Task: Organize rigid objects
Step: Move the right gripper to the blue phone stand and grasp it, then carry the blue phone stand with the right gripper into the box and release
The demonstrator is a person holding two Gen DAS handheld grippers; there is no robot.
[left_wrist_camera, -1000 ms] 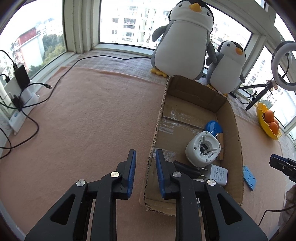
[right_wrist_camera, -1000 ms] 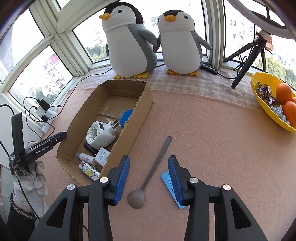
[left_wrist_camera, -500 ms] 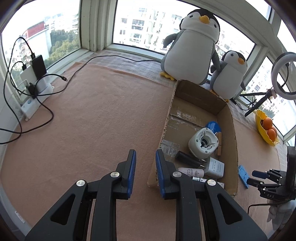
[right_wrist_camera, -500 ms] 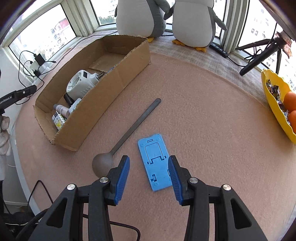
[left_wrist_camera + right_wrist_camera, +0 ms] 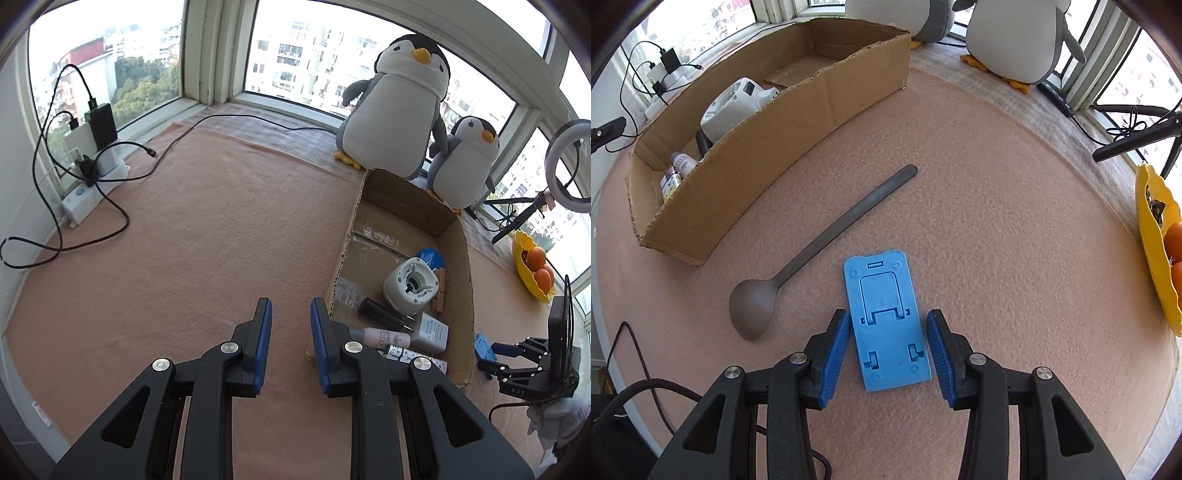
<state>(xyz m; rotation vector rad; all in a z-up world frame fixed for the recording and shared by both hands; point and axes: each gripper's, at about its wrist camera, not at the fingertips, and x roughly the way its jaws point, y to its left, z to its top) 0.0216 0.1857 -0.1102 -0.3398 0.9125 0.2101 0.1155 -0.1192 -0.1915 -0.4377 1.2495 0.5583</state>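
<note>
Right gripper (image 5: 886,332) lower, jaws now astride blue stand (image 5: 886,325).

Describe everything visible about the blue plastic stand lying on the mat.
The blue plastic stand is a flat, rounded-corner rectangle, seemingly moulded plastic, with a folded-in hinged flap, small slots and round marks at the corners. It lies flat on the pinkish felt mat, long axis pointing away from the camera, right of the grey spoon without touching it. The right gripper straddles its near half, jaws open with a visible gap on both sides.

Matt metal spoon (image 5: 820,243), blue plastic stand (image 5: 886,325), fuzzy felt mat (image 5: 1015,240).
</note>
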